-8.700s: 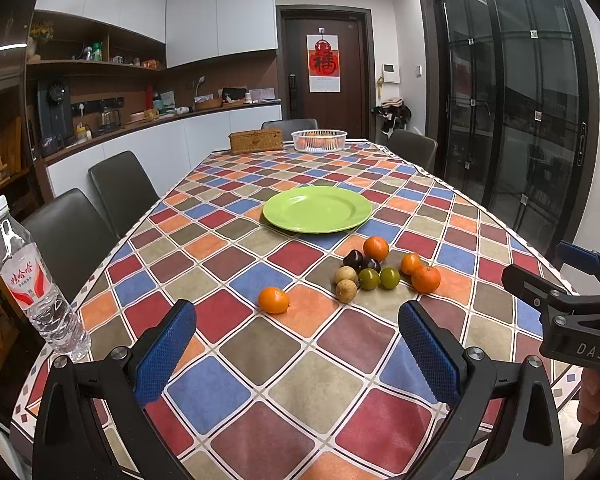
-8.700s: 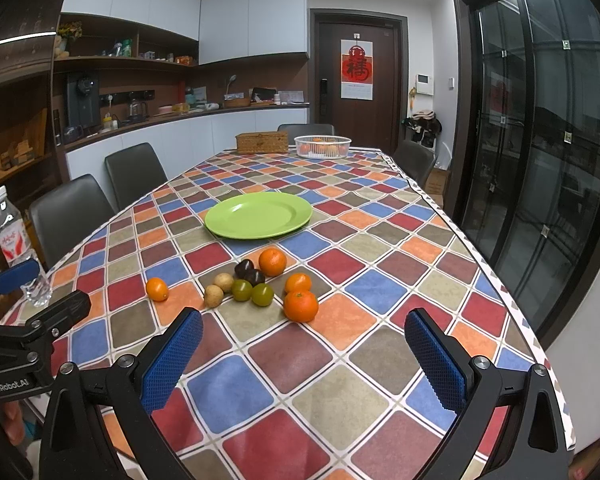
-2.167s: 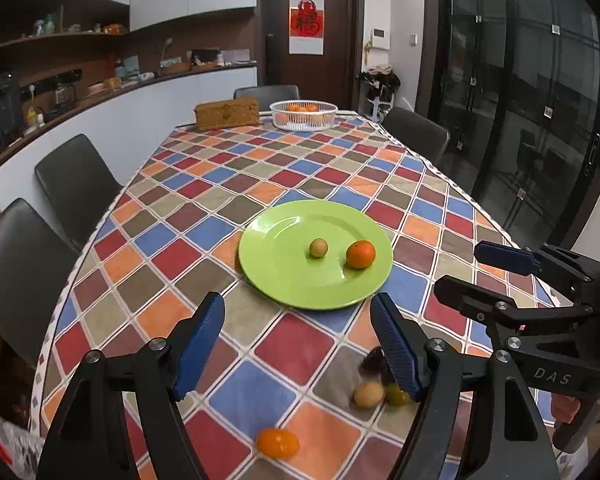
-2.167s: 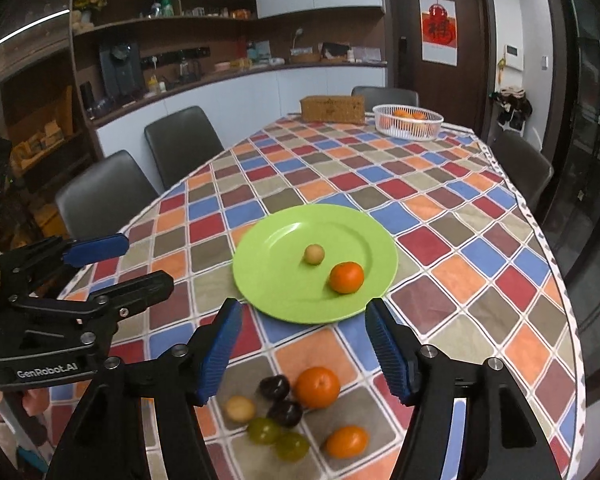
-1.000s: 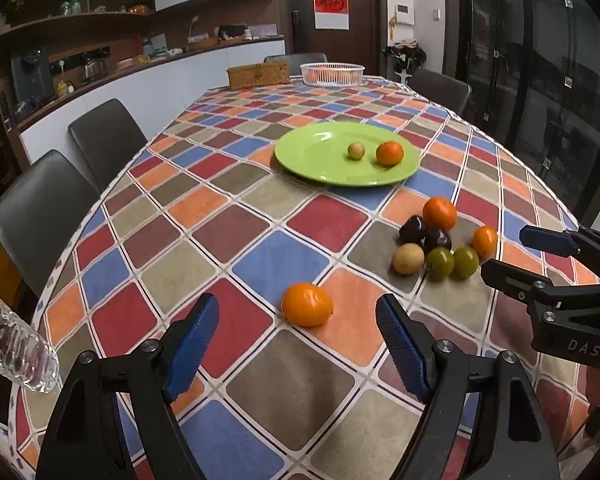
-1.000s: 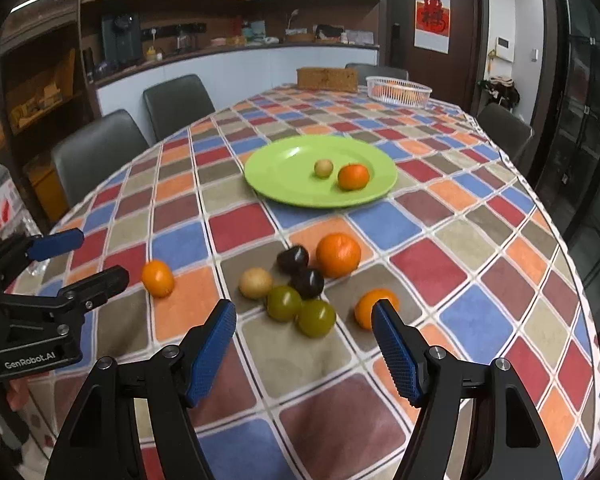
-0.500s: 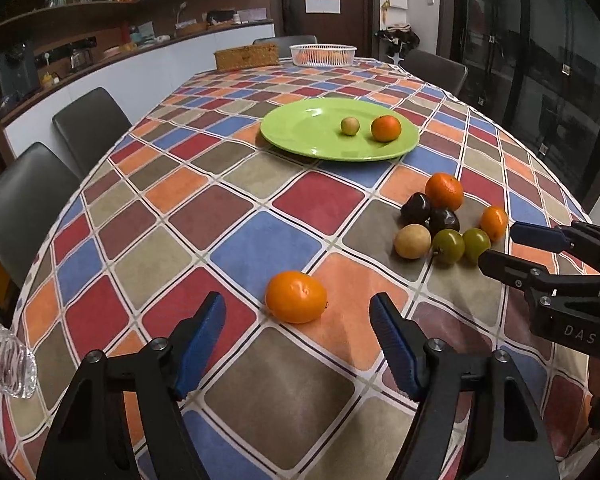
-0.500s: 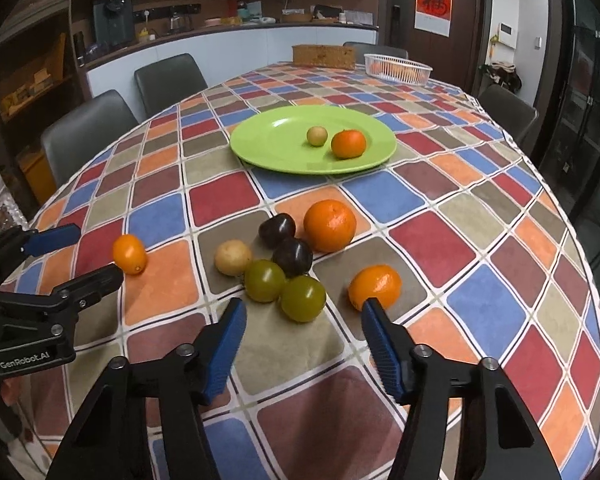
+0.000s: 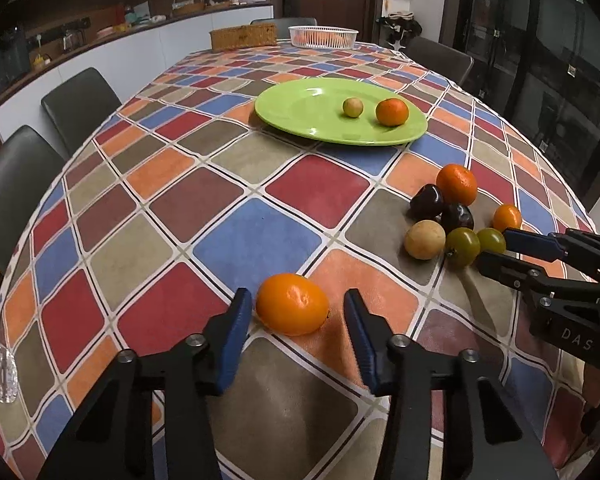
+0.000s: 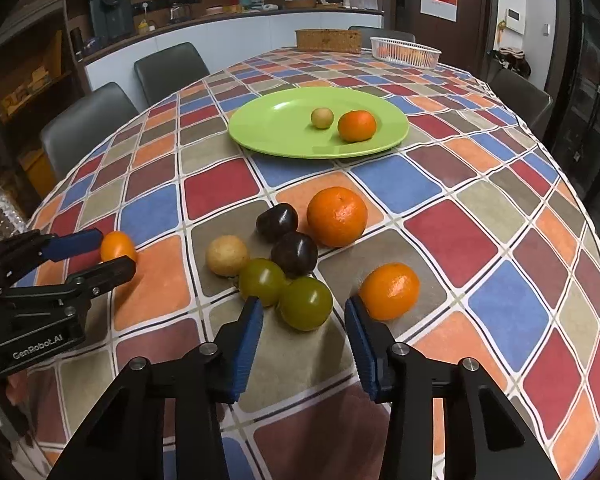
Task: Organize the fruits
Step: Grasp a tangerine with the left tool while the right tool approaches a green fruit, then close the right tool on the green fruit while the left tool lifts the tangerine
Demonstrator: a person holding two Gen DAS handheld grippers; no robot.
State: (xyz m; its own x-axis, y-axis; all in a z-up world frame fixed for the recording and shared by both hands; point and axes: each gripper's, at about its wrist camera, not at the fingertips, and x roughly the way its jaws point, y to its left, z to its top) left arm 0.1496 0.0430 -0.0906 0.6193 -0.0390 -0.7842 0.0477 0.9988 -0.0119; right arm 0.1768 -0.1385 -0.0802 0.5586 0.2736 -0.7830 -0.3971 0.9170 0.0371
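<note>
Our left gripper (image 9: 296, 312) is closing round the lone orange (image 9: 292, 304) on the checked tablecloth (image 9: 256, 236), pads not yet touching. Our right gripper (image 10: 304, 316) is closing on a green fruit (image 10: 305, 302). Both fruits look light, smooth and round, likely to roll; we'd grip across the middle. Green plate (image 10: 272, 128) lies beyond; chairs flank the table.

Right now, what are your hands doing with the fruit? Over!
Left hand-held gripper closing around lone orange. Right hand-held gripper closing around green fruit. Neither gripped yet. Second green fruit crowds right's target.
</note>
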